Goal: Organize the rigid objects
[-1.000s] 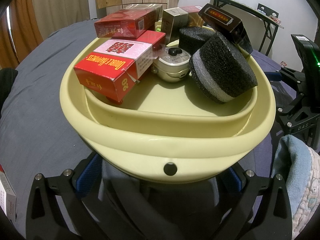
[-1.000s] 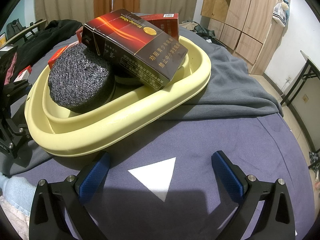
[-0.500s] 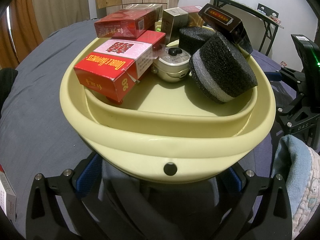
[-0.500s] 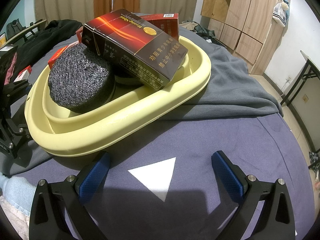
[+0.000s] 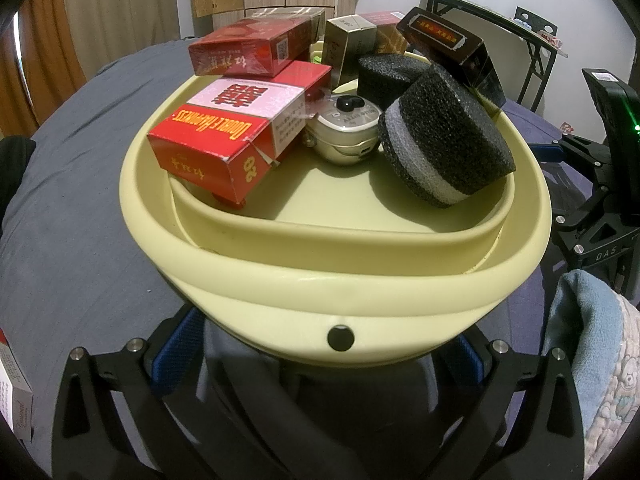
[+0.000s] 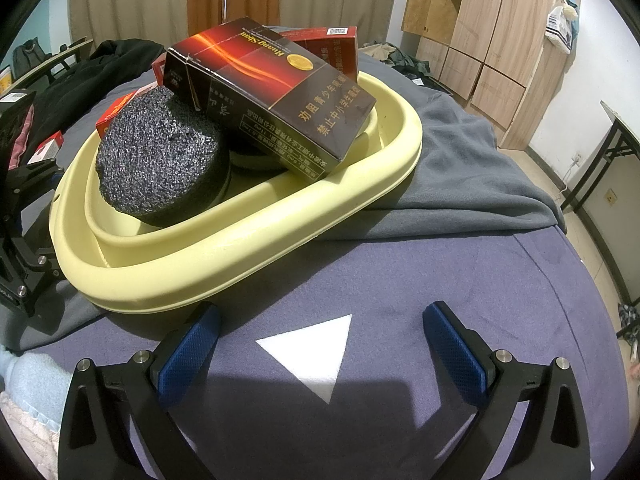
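Yellow basin (image 5: 320, 280) sits on the bed's grey blanket (image 6: 460, 168), piled with cigarette boxes and two black foam pucks; left tongs (image 5: 320, 354) spread wide right under its near rim; right tongs (image 6: 320, 344) gape wide, empty, just beside it.

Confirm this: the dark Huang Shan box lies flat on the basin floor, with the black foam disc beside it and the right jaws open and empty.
Not quite. In the right wrist view the dark Huang Shan box does not lie on the floor of the basin; it sits tilted, propped up across the rim. The rest holds: the black foam disc is beside it, and the right gripper has its jaws open and empty.
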Motion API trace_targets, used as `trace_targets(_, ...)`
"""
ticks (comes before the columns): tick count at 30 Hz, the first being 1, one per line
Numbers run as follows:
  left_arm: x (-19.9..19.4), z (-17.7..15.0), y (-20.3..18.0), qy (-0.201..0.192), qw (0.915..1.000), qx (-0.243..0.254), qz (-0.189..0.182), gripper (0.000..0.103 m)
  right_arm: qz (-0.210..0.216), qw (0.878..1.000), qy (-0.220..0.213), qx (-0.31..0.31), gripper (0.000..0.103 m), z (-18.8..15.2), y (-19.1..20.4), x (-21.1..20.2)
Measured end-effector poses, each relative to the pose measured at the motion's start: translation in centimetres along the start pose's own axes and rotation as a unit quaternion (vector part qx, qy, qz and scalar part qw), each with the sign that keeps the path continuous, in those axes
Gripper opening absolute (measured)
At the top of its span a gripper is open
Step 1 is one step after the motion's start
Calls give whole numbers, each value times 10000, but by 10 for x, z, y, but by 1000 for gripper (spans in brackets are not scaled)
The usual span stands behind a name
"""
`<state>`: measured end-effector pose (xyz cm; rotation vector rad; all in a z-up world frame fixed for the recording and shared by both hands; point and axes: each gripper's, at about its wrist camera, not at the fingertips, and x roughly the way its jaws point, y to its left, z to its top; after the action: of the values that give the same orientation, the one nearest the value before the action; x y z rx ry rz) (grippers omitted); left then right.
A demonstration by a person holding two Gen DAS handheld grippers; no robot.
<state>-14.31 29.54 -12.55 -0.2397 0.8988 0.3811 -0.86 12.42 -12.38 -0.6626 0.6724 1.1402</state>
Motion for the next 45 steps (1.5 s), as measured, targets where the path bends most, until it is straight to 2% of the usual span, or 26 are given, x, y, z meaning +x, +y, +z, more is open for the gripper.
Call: trace_targets(45,0,0,0,0,10000,-1,0,103,1,10000,1,2,103,0,0,0)
